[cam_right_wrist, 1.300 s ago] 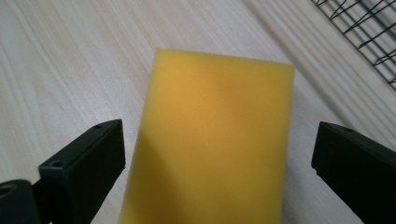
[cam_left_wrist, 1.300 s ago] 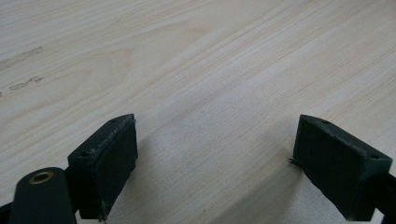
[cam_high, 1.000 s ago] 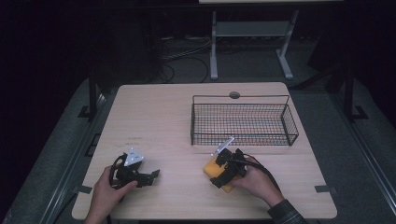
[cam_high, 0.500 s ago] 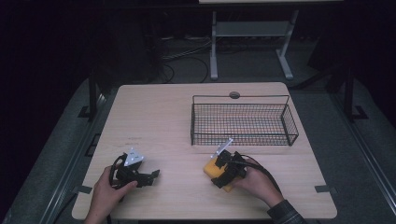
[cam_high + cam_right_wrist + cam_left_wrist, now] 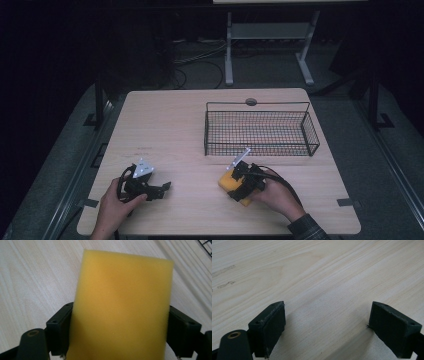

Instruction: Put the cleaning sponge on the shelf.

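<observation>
The wire basket point(image 5: 260, 129) is standing as the one real obstacle on the counter point(image 5: 165, 130), sitting toward the far right corner with its walls rising above the surface. The whole left half and the far left corner are lying open for passage. Between the left tongs point(image 5: 162, 188) and the right tongs point(image 5: 239, 186) along the near edge, a bare strip is running free. The yellow sponge point(image 5: 122, 310) is filling the right tongs' gap, while bare wood is lying between the left jaws.
</observation>
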Motion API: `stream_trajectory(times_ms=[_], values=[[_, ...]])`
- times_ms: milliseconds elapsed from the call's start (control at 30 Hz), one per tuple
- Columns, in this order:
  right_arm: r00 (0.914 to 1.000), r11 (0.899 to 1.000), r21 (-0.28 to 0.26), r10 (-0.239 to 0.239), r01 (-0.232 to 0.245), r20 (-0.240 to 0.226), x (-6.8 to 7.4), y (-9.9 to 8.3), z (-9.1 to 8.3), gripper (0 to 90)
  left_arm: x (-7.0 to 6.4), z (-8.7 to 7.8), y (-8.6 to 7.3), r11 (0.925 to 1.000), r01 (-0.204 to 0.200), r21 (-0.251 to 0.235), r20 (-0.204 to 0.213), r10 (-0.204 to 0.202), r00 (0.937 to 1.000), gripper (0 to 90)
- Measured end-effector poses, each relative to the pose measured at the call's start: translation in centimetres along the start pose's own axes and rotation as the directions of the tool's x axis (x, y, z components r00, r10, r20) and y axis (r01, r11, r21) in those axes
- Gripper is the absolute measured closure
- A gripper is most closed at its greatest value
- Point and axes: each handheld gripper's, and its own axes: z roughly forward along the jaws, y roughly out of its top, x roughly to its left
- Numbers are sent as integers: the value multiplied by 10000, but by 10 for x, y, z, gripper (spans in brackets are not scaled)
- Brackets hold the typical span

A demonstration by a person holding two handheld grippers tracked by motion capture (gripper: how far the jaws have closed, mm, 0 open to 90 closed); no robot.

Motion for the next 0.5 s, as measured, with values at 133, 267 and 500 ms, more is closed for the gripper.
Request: stream_trajectory(times_ms=[133, 267, 500], values=[[10000, 10000, -39, 23, -24, -56, -1, -1, -3, 198, 0, 0, 0, 10000, 2, -1, 1, -2, 10000, 129], [9999, 9999, -98, 37, -38, -108, -3, -2, -7, 198, 0, 0, 0, 10000, 2, 0, 0, -2, 10000, 129], [9997, 9999, -100, -67, 65, -223, -4, -4, -11, 198, 0, 0, 0, 10000, 0, 0, 1, 0, 10000, 129]])
